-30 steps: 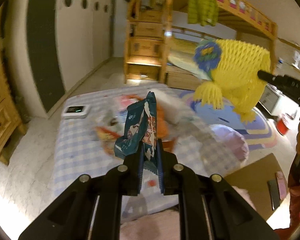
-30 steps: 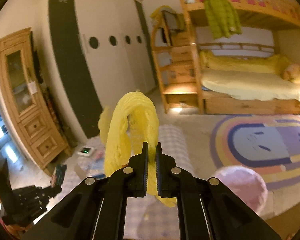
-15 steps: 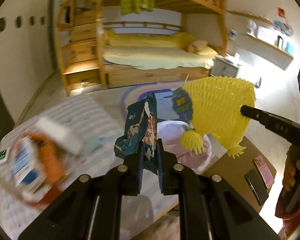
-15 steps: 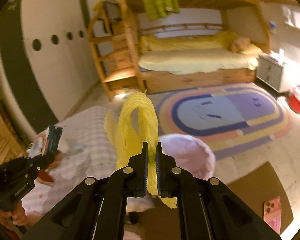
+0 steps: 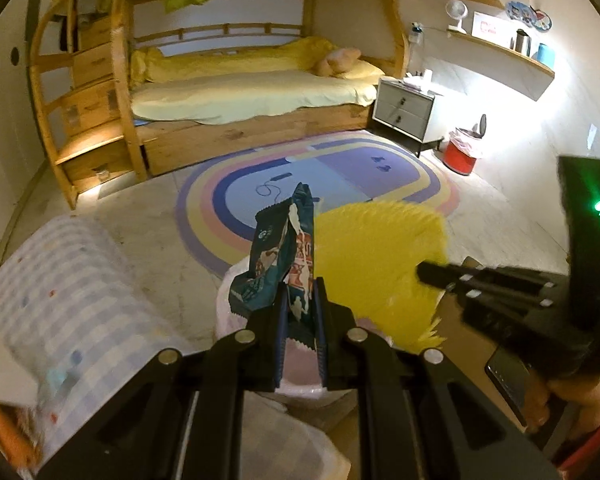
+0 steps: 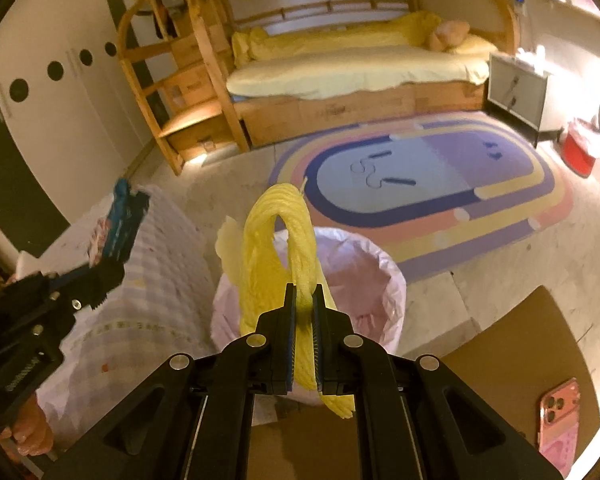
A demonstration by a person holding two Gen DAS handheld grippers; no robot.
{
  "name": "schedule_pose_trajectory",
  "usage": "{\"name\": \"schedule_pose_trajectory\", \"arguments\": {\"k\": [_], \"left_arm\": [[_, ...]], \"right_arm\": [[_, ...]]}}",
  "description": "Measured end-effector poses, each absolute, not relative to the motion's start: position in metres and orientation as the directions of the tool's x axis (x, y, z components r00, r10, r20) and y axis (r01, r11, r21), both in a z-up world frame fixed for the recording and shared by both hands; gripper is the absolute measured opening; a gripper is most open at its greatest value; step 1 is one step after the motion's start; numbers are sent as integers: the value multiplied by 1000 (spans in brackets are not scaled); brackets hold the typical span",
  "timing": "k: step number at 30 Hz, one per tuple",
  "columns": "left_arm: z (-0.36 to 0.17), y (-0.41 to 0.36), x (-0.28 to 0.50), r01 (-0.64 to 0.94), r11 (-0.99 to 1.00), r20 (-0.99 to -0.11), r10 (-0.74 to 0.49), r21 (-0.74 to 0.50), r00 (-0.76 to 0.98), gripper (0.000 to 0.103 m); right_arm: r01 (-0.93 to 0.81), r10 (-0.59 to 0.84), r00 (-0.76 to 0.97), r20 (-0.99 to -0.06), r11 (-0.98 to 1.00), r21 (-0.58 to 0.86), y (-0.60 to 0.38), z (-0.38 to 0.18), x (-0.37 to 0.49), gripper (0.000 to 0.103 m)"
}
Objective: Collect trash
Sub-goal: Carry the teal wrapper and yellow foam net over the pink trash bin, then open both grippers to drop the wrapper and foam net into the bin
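Note:
My left gripper [image 5: 300, 300] is shut on a dark teal snack wrapper [image 5: 284, 256] and holds it upright over the near rim of a bin lined with a pink bag [image 5: 300, 380]. My right gripper [image 6: 304, 300] is shut on a yellow foam net sleeve [image 6: 276, 256] and holds it above the open pink-lined bin [image 6: 356, 272]. In the left wrist view the yellow net [image 5: 380, 264] and the right gripper [image 5: 424, 270] are just to the right. In the right wrist view the left gripper [image 6: 108, 272] with the wrapper [image 6: 120, 220] is at the left.
A table with a checked cloth [image 5: 60, 288] stands left of the bin. A brown cardboard sheet [image 6: 512, 360] with a pink phone [image 6: 560, 416] lies at the right. A striped rug [image 6: 440, 196], a bunk bed [image 6: 352, 68] and a red bin [image 6: 580, 148] lie beyond.
Both grippers have swung right, away from the table, and now hold the wrapper and the yellow net at the pink-lined bin. Both stay shut.

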State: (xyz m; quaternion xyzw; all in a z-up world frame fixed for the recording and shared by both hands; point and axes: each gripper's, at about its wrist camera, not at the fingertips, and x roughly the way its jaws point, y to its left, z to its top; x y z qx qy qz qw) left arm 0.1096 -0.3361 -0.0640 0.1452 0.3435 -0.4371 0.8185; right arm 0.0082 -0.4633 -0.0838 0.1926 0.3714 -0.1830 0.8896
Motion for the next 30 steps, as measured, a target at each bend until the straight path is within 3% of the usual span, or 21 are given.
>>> {"name": "schedule_pose_trajectory", "arguments": {"k": [3, 6, 8, 9, 10, 14, 24, 30], "left_arm": [[-70, -349, 121, 823, 564, -701, -616, -73, 360, 15], [-71, -355, 126, 818, 570, -698, -617, -77, 364, 42], [-71, -357, 128, 815, 573, -692, -624, -88, 363, 46], [-71, -357, 130, 810, 579, -693, -622, -92, 366, 49], [-71, -356, 131, 804, 586, -693, -619, -96, 369, 50], [-64, -347, 132, 784, 613, -691, -608, -96, 391, 50], [-14, -271, 108, 693, 718, -644, -561, -65, 521, 53], [16, -196, 72, 587, 809, -602, -457, 23, 655, 59]], "right_arm": [[471, -168, 641, -749, 856, 212, -471, -99, 21, 11], [470, -148, 635, -758, 853, 227, -479, -111, 31, 11], [467, -130, 630, -766, 852, 239, -481, -116, 37, 13], [464, -119, 626, -771, 851, 245, -483, -120, 41, 21], [467, -116, 618, -777, 850, 244, -485, -122, 43, 27], [468, -110, 623, -774, 846, 256, -482, -116, 42, 35], [409, -115, 704, -701, 872, 268, -441, -50, -6, 35], [350, -116, 743, -659, 907, 235, -397, -9, -34, 35]]}}
